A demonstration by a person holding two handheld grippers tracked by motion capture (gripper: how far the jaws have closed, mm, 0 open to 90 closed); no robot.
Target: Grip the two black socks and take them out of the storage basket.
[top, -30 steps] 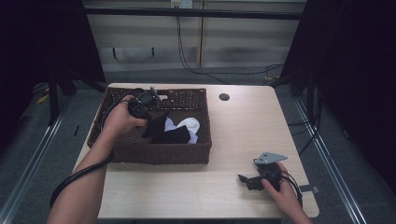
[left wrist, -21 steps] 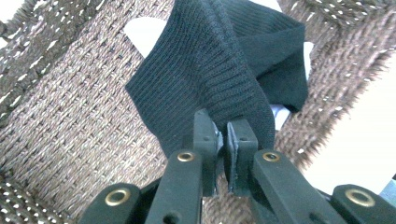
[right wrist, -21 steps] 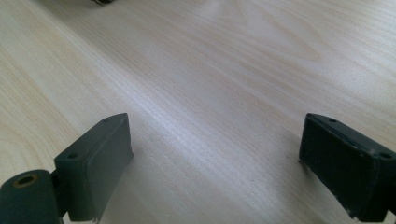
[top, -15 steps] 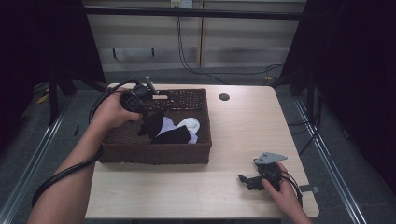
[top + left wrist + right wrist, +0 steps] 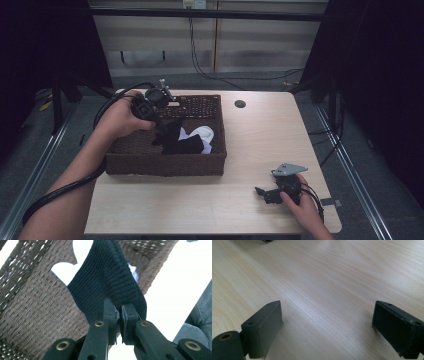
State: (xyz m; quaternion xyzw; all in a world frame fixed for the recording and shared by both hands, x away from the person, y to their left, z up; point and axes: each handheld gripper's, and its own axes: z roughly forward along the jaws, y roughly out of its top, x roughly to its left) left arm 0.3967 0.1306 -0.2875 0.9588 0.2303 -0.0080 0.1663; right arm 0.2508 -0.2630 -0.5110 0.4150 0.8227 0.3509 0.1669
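The left gripper [image 5: 159, 120] hangs over the left part of a dark brown wicker basket [image 5: 165, 162] that stands on the left half of the pale wooden table [image 5: 260, 135]. Its fingers [image 5: 110, 315] are pressed together on a fold of a black ribbed sock [image 5: 107, 280], so the knit bunches between the pads and drapes away from them. In the high view the black sock [image 5: 175, 137] hangs from the gripper down into the basket, its lower part apparently resting on the other laundry there. Just beside it, toward the basket's right wall, lies a white garment [image 5: 202, 135]; the view is too dim and small to say whether this is a sock or something else. The left gripper view shows the woven floor and wall of the basket behind the gripped cloth.

The right gripper [image 5: 267, 192] lies low on the table near the front right corner, well apart from the basket, with the person's right hand [image 5: 300, 205] behind it. Its fingers [image 5: 262, 325] stand wide open, with nothing between them but bare wood grain. A grey three-cornered plate [image 5: 289, 169] sits on top of this gripper. A small dark round hole [image 5: 240, 104] marks the table behind the basket's right corner.
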